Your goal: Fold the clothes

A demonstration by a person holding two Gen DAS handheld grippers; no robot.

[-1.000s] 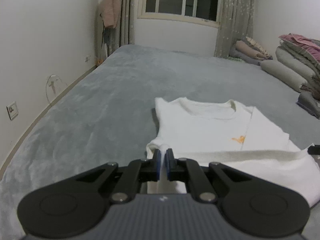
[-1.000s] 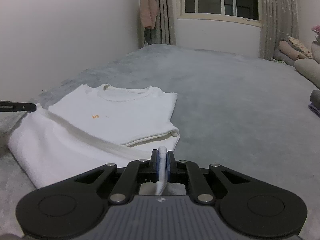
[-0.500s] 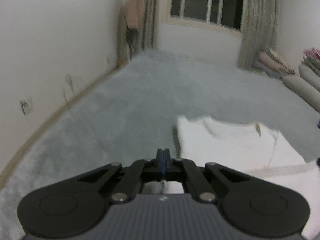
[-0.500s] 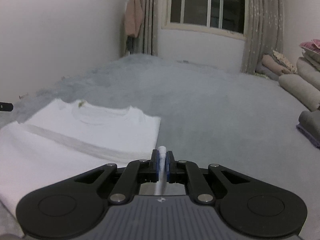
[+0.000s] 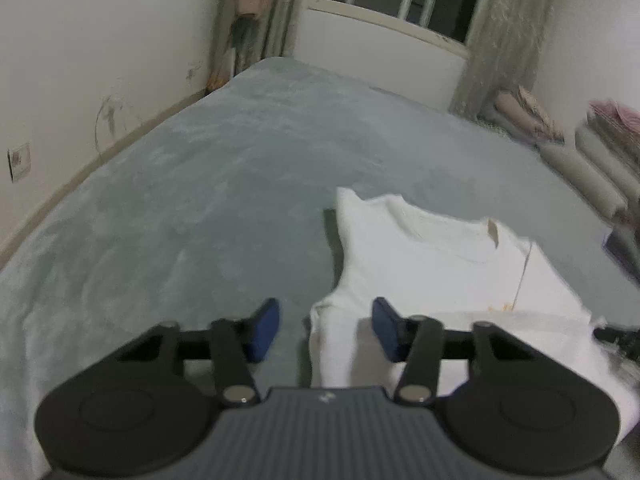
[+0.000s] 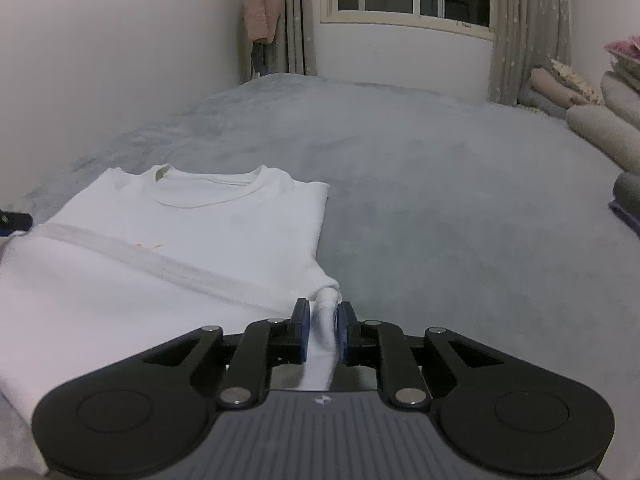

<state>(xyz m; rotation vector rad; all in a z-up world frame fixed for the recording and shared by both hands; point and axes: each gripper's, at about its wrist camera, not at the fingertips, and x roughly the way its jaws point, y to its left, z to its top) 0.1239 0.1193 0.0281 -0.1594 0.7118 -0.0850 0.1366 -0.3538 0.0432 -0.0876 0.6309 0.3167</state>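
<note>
A white T-shirt [image 5: 440, 264] with a small orange mark lies on the grey carpet, its lower half folded up over the chest. My left gripper [image 5: 326, 330] is open, its blue pads either side of the shirt's left folded corner, holding nothing. In the right wrist view the same shirt [image 6: 192, 232] lies to the left. My right gripper [image 6: 323, 330] has its jaws slightly parted around the shirt's right folded corner, which still sits between the pads.
Grey carpet [image 5: 200, 200] stretches to the window wall. Rolled bedding and folded blankets [image 6: 600, 120] are stacked at the right. A pink garment [image 6: 262, 4] hangs by the curtain. The white wall runs along the left [image 5: 80, 80].
Both grippers carried the folded edge forward and lowered it. My left gripper has opened and let go of the shirt's corner. My right gripper's jaws have loosened on its corner.
</note>
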